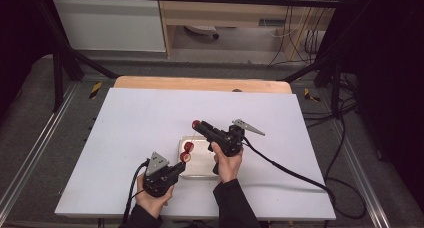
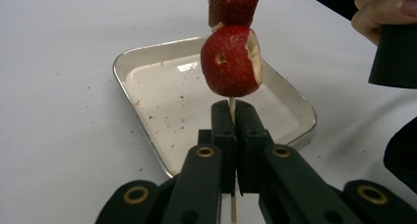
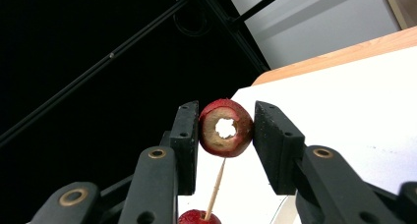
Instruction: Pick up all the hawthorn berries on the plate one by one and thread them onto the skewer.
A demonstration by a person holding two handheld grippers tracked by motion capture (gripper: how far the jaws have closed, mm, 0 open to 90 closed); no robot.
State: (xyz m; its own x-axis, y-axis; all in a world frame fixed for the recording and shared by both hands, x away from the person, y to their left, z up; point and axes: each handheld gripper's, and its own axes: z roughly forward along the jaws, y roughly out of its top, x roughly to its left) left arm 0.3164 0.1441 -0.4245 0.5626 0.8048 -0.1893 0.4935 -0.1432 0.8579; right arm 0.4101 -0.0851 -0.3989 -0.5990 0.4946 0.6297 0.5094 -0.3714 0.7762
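Observation:
My left gripper (image 1: 181,164) (image 2: 235,111) is shut on a thin wooden skewer (image 2: 231,104) that points up and away from it. Two red cored fruit pieces (image 2: 228,62) (image 1: 188,147) are threaded on the skewer, above a shallow white tray (image 2: 147,67) (image 1: 200,164). My right gripper (image 1: 198,125) (image 3: 226,130) is shut on a third red fruit piece (image 3: 235,141) (image 1: 195,123), a ring with a hole through its core. In the right gripper view the skewer tip (image 3: 217,184) ends just under that ring, and a threaded piece (image 3: 198,217) sits below it.
The tray holds a few red crumbs and lies on a white table sheet (image 1: 140,118) in front of a wooden strip (image 1: 200,83). Black frame bars (image 1: 70,53) flank the table. Cables (image 1: 290,168) trail from the right gripper across the sheet.

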